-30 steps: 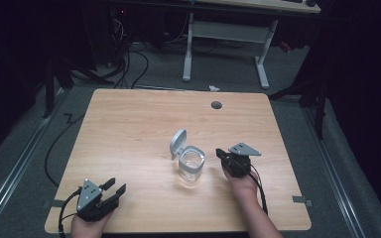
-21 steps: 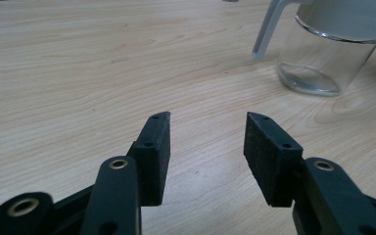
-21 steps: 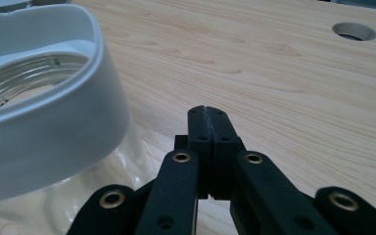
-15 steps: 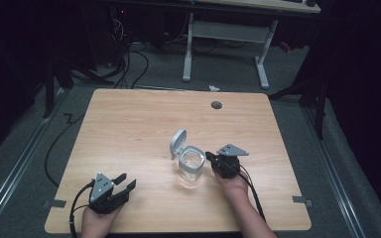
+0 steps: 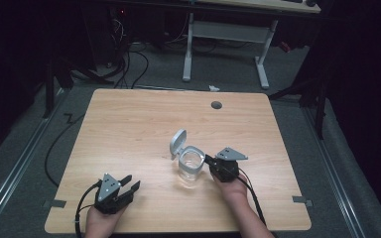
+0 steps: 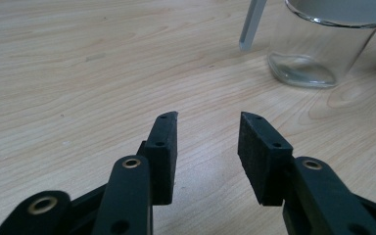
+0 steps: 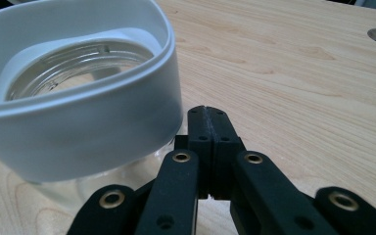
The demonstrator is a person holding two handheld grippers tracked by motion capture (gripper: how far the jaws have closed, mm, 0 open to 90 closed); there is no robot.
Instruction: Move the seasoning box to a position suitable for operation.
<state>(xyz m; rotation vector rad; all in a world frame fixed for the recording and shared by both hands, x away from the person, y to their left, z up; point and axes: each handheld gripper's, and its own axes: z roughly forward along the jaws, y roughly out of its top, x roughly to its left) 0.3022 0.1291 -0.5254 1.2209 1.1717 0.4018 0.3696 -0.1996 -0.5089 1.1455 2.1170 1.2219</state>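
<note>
A glass jar [image 5: 191, 167] with flipped-up lid [image 5: 177, 143] stands beside the right gripper [image 5: 210, 161], jaws closed empty; left gripper [image 5: 131, 183] jaws gape.

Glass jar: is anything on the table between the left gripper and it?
Nothing visible. Bare wooden table lies between the open left gripper and the glass jar; the shut right gripper sits at the jar's far side.

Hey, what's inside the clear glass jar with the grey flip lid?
The clear glass jar looks empty: through its open grey collar only the glass and the wooden table beneath show. The collar hides the near inner wall.
</note>
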